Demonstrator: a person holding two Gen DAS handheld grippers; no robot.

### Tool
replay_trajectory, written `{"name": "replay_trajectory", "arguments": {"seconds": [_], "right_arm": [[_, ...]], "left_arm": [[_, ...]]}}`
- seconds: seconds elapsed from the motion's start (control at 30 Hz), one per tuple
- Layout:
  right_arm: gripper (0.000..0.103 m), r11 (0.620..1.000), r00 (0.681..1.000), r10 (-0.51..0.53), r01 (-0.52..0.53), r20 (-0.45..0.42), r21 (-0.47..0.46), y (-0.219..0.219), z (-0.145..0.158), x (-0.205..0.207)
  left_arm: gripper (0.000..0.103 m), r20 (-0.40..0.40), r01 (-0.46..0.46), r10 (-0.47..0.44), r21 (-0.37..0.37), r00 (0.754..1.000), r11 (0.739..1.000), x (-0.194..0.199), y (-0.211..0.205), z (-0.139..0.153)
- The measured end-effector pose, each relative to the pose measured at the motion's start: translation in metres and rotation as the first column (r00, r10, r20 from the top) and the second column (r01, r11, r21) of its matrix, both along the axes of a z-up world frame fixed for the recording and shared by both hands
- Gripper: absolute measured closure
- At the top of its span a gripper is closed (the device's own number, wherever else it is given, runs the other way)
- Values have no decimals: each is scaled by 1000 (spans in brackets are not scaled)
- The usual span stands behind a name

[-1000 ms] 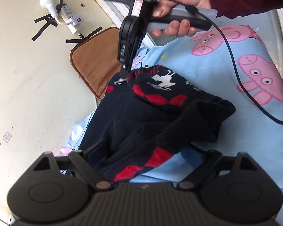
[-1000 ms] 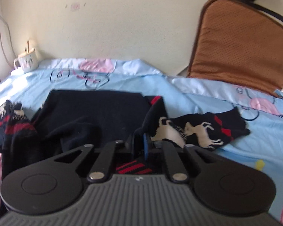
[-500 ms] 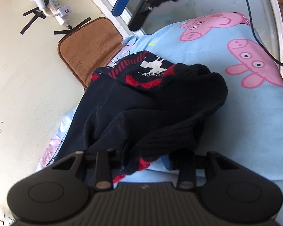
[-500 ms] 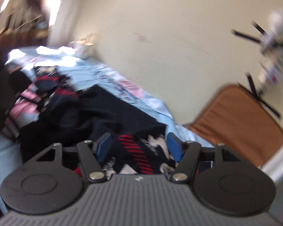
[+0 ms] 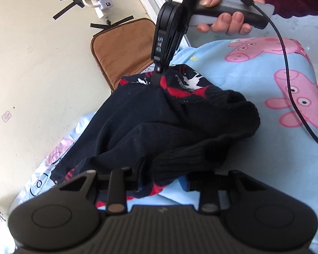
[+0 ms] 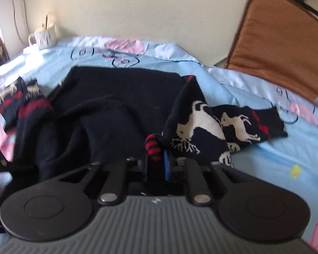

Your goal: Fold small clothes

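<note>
A dark navy knitted sweater [image 5: 159,122] with red bands and white reindeer lies bunched on the blue cartoon bedsheet [image 5: 265,110]. My left gripper [image 5: 156,177] is at its near edge, jaws closing, with thick dark knit and a red-striped hem pinched between them. At the far end a hand holds my right gripper [image 5: 156,80], tip down in the patterned part. In the right wrist view the right gripper [image 6: 155,160] has its jaws closing on a red-and-black striped fold of the sweater [image 6: 120,97], next to the reindeer panel [image 6: 203,127].
A brown cushion [image 5: 120,46] leans on the cream wall by the bed's far corner, also the brown cushion [image 6: 275,38]. A power strip [image 5: 97,2] is taped to the wall. A mug [image 6: 43,37] stands at the sheet's far left. A black cable [image 5: 286,74] hangs from the right gripper.
The left jaws went from wide open to closed on the sweater's near edge. The right gripper let go, lifted away open, then came back down and closed on the patterned end.
</note>
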State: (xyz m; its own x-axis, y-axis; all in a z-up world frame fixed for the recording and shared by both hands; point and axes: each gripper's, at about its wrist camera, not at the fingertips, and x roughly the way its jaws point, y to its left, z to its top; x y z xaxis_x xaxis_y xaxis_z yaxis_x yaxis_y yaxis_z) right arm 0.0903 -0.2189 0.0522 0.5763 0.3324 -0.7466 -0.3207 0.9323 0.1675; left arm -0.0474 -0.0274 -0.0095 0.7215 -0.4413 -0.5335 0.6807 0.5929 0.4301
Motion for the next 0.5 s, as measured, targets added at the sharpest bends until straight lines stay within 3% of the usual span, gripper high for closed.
{"name": "replay_trajectory", "arguments": {"seconds": [0.13,0.27,0.4,0.47,0.5], "right_arm": [[93,971,975,-208,195,80,141,-54,34,-28],[93,924,928,-372,369,22,100,-97,14,-31],[86,946,946,-324,323,-32,-22,-87,-15,-33],[84,965,965,-255,259,67,-48,-73,0,-47],[71,975,971,-205,214,125,-62,-66,11,-55]], "left_arm": [[84,-12,-10,9,-44,1000,999,-3,1,1],[86,-16,-7,6,-59,1000,998,-5,2,3],[86,-24,-19,19,-22,1000,1000,-3,-1,-1],[83,-14,-22,22,-8,1000,1000,-3,-1,-1],[82,-11,-21,21,-3,1000,1000,-4,-1,0]]}}
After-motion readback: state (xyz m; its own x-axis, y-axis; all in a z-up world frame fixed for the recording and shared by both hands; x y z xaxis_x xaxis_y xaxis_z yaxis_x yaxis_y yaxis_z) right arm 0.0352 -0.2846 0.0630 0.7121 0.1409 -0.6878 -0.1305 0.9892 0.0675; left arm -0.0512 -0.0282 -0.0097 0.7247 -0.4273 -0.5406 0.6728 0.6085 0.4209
